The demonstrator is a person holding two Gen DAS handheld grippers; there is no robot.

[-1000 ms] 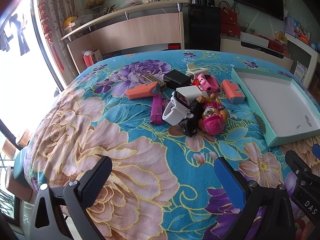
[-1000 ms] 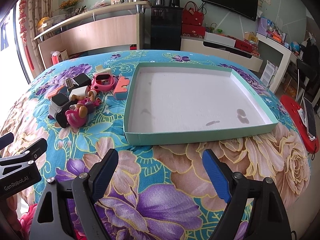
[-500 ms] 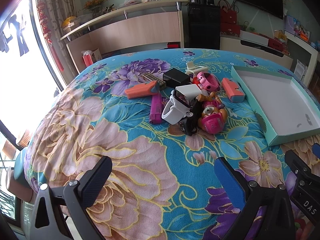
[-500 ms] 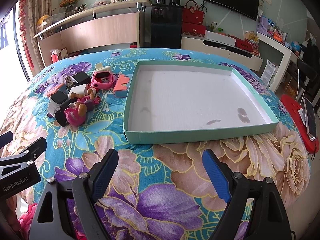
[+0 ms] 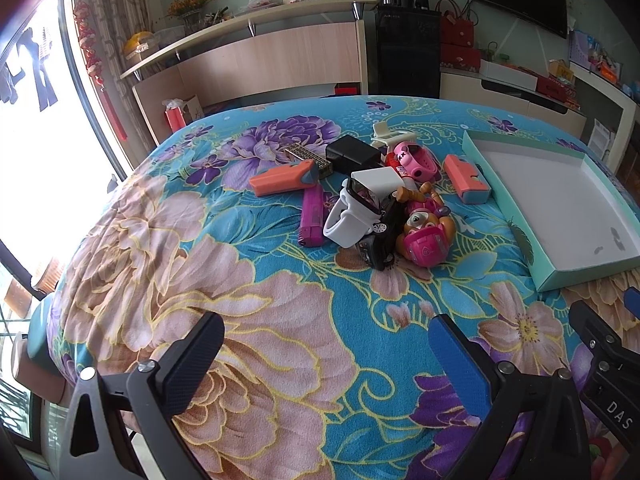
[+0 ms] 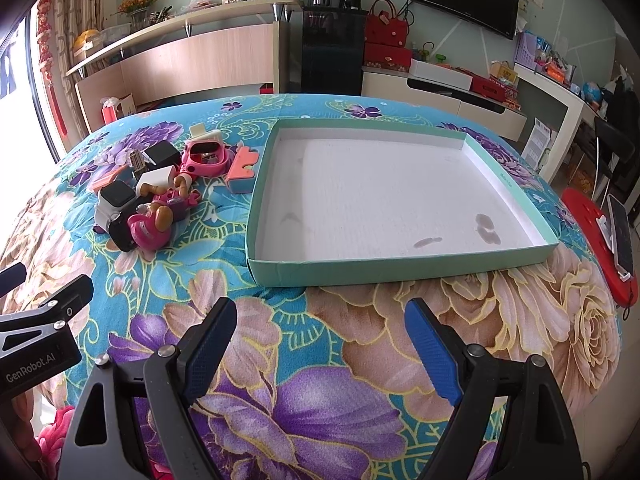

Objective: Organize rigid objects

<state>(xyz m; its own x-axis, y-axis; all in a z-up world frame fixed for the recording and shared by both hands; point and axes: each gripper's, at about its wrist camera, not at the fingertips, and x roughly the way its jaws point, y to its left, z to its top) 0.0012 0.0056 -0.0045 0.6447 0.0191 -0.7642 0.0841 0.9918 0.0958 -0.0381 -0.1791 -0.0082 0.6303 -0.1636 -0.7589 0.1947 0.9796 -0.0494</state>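
A heap of small toys lies on the flowered cloth: a pink pup figure (image 5: 425,236), a white watch (image 5: 354,216), a black toy car (image 5: 380,240), a magenta stick (image 5: 312,216), two orange blocks (image 5: 284,178) (image 5: 466,178), a black box (image 5: 352,154) and a pink camera toy (image 5: 414,160). The same heap (image 6: 156,196) shows left of the shallow teal box lid (image 6: 400,266), whose white inside holds nothing. My left gripper (image 5: 326,350) hovers open, well short of the heap. My right gripper (image 6: 320,336) is open in front of the lid's near wall, holding nothing.
The round table's edge falls away near both grippers. A red stool (image 6: 600,240) with a phone on it stands at the right. Shelves, a black cabinet (image 6: 332,52) and a low sideboard line the far wall. A bright window is at the left.
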